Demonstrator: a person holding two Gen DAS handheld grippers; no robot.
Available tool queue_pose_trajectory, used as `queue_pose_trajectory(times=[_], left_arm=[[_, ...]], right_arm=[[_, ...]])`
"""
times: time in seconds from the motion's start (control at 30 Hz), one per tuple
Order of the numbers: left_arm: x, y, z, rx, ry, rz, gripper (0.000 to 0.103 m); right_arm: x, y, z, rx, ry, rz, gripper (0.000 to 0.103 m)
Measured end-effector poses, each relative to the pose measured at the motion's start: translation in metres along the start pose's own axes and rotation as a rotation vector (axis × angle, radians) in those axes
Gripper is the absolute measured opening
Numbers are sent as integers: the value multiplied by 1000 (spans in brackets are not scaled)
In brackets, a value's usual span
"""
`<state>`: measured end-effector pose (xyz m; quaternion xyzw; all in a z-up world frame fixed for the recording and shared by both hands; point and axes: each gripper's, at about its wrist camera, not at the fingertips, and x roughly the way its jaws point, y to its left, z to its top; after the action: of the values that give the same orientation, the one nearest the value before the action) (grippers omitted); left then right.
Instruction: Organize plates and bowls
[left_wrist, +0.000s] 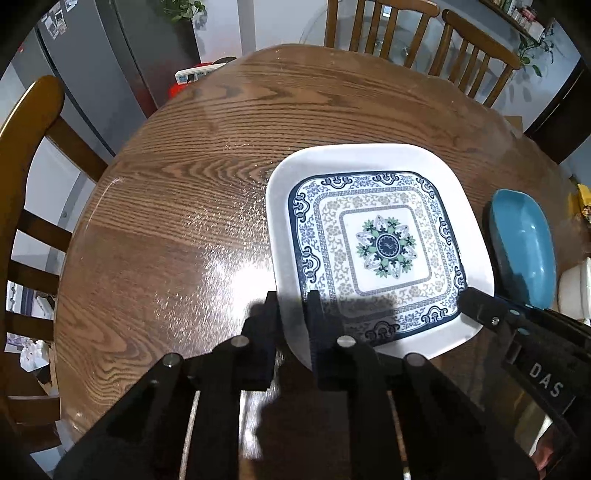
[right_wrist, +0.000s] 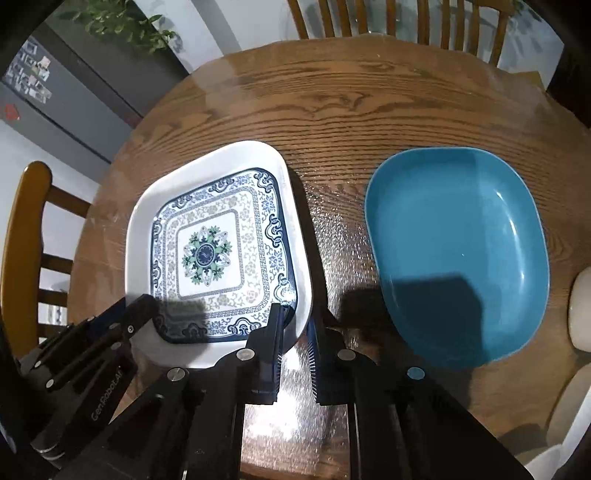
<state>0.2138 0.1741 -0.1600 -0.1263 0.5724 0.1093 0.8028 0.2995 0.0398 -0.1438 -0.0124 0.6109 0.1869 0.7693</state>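
A square white plate with a blue floral pattern (left_wrist: 380, 243) lies on the round wooden table (left_wrist: 192, 206); it also shows in the right wrist view (right_wrist: 218, 251). A teal bowl (right_wrist: 458, 254) sits to its right, seen at the right edge in the left wrist view (left_wrist: 524, 243). My left gripper (left_wrist: 292, 306) has its fingers on either side of the plate's near left rim, closed on it. My right gripper (right_wrist: 295, 317) straddles the plate's near right corner, closed on the rim. Each gripper shows in the other's view: the right one (left_wrist: 480, 306) and the left one (right_wrist: 136, 310).
Wooden chairs stand at the far side (left_wrist: 388, 26) and at the left (left_wrist: 29, 155). A white dish (right_wrist: 583, 310) sits at the table's right edge. A grey fridge (left_wrist: 96, 66) stands behind on the left.
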Motion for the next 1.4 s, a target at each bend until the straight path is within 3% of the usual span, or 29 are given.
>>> queue_pose_trajectory(times=[0.33, 0.77, 1.13, 1.4], left_arm=[[-66, -8, -33, 56, -134, -13, 11], [-122, -22, -84, 116, -193, -56, 12], [-133, -12, -132, 167, -193, -76, 12], [-124, -19, -164, 229, -173, -73, 12]], right_arm=[[-64, -3, -44, 3, -84, 80, 14], [-123, -6, -120, 8, -177, 108, 14], [-141, -10, -190, 42, -217, 141, 14], [-131, -22, -229, 77, -187, 127, 14]])
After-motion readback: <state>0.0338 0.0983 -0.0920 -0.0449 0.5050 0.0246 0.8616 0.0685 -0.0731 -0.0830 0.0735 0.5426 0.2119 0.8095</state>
